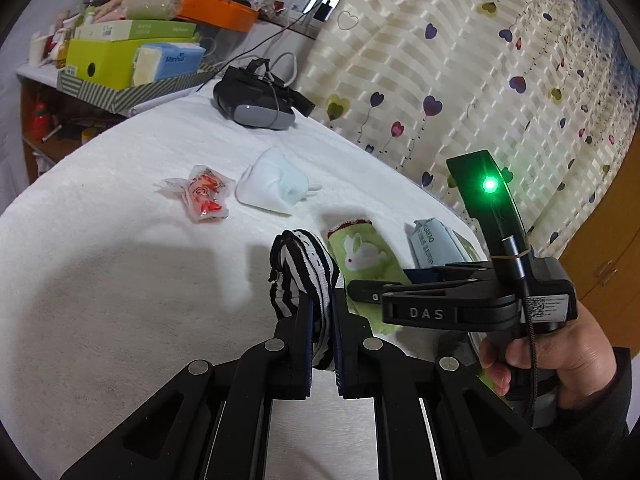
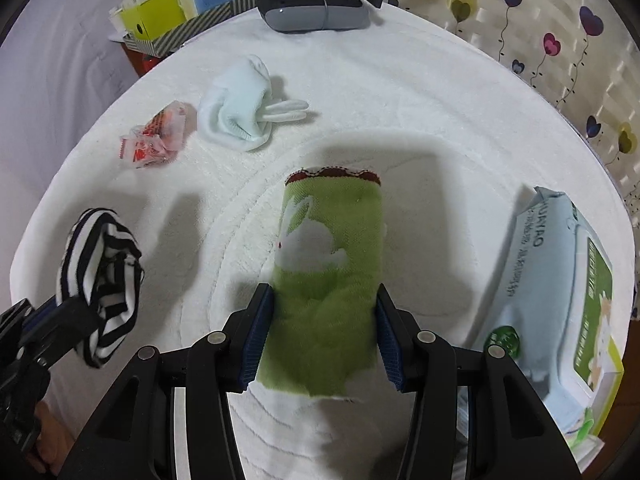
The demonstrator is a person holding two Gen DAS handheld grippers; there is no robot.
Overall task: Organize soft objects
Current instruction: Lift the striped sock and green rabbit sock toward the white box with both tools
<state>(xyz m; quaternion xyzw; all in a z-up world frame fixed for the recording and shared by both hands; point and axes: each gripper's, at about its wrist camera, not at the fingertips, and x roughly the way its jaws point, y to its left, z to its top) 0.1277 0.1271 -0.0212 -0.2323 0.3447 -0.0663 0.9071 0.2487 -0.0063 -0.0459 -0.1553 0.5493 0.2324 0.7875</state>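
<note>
My left gripper (image 1: 322,322) is shut on a black-and-white striped sock (image 1: 302,268) and holds it above the white towel; it also shows at the left of the right wrist view (image 2: 100,276). My right gripper (image 2: 324,320) has its pads on both sides of a green rabbit sock (image 2: 328,264) lying on the towel; that sock also shows in the left wrist view (image 1: 364,256). A pale blue-white sock (image 2: 236,114) lies farther back, also in the left wrist view (image 1: 272,184).
A red-and-clear snack packet (image 2: 154,140) lies left of the pale sock. A wet-wipes pack (image 2: 560,280) sits at the right. A grey headset (image 2: 312,4) and a striped tray of boxes (image 2: 180,12) stand at the back. A heart-patterned curtain (image 1: 460,60) hangs on the right.
</note>
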